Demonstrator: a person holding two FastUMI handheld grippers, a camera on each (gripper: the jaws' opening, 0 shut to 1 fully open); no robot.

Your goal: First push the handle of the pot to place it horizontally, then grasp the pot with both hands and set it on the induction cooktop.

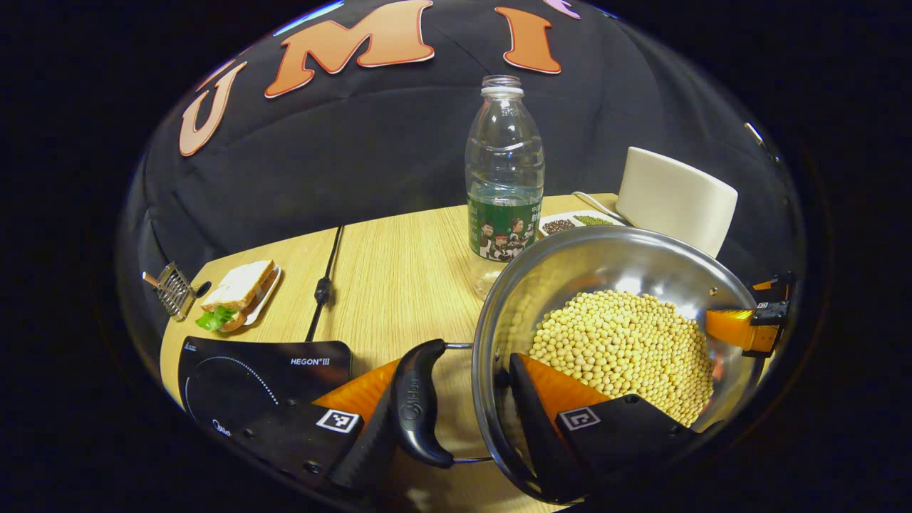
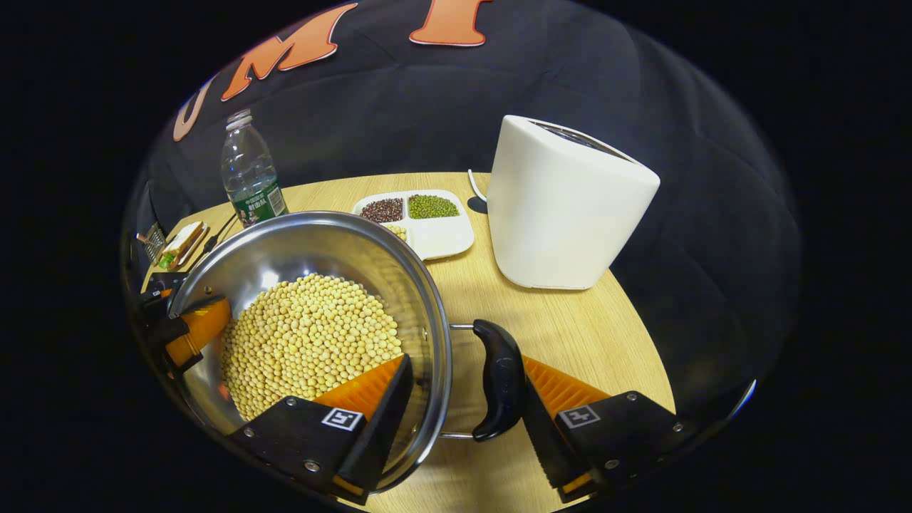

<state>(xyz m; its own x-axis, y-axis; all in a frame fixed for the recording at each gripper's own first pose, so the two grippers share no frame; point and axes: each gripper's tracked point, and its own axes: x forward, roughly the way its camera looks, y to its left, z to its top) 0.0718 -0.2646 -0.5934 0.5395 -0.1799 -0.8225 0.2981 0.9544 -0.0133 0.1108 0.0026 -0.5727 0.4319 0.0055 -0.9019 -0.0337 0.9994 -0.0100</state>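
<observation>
The pot (image 1: 613, 320) is shiny metal and full of little yellow beans (image 1: 627, 353), so it is likely heavy and hard, and its smooth side looks slippery. It seems held up a little, tipped, over the near part of the tabletop (image 1: 399, 278). The best spots to hold are its two black handles, one on each side.

The left claw (image 1: 463, 406) has one finger outside the near handle (image 1: 417, 402) and one finger inside the pot, so it pinches handle and rim together. The right claw (image 2: 463, 399) does the same at the other handle (image 2: 499, 377). Both are partly closed, and both look tight on the pot.

The left gripper view shows the black induction cooktop (image 1: 263, 377) at the near left corner, where the pot must go. The right gripper view shows a big white box (image 2: 566, 206) and a tray of beans (image 2: 442, 239) near the far edge.
</observation>
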